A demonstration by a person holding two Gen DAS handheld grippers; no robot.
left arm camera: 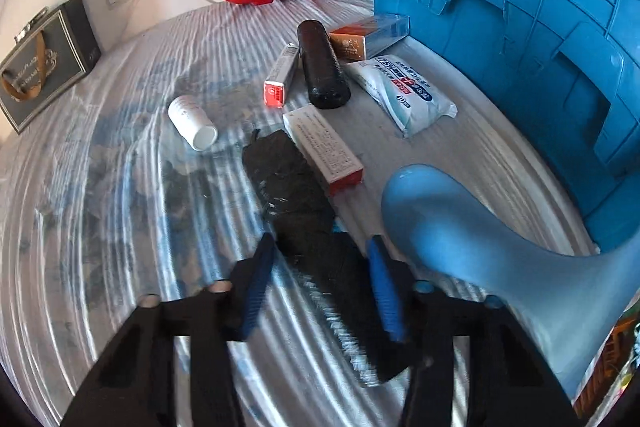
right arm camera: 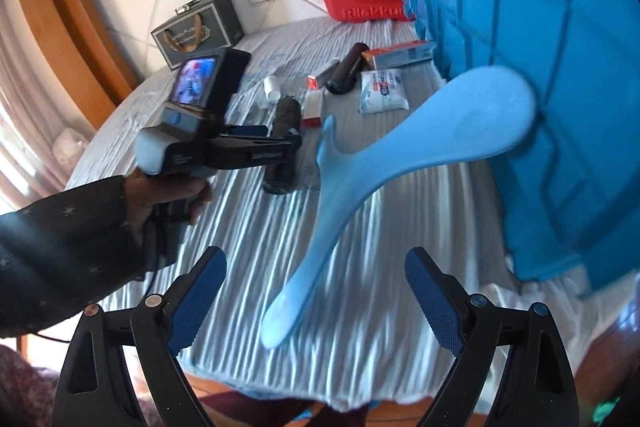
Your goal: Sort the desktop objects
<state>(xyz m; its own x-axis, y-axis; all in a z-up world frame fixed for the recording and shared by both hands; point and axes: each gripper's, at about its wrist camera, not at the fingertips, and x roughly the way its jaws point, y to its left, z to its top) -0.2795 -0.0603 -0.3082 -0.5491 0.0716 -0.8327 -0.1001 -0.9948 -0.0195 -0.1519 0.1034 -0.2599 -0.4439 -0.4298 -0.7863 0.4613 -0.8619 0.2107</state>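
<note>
The left hand-held gripper [left arm camera: 320, 247] straddles the near end of a black roll [left arm camera: 296, 203] lying on the cloth-covered tabletop [left arm camera: 120, 207]. The roll's long axis runs away from this gripper, nearly in line with its fingers, toward a red-ended carton [left arm camera: 324, 149] that touches its far right side. The jaws stand partly closed with the roll between them; the blue pads sit just beside its flanks, and firm contact cannot be confirmed, so no grasp is established. To the right, a light-blue scoop [right arm camera: 400, 167] lies diagonally, bowl resting against the blue crate [right arm camera: 560, 67], handle tip pointing toward the right hand-held gripper [right arm camera: 316, 291]. That gripper hovers above the handle end, jaws spread wide and empty, touching nothing. Judgement: the left hand is nearer the roll, the right nearer the scoop; each needs only a short descent and closure across the object's narrow dimension.
</note>
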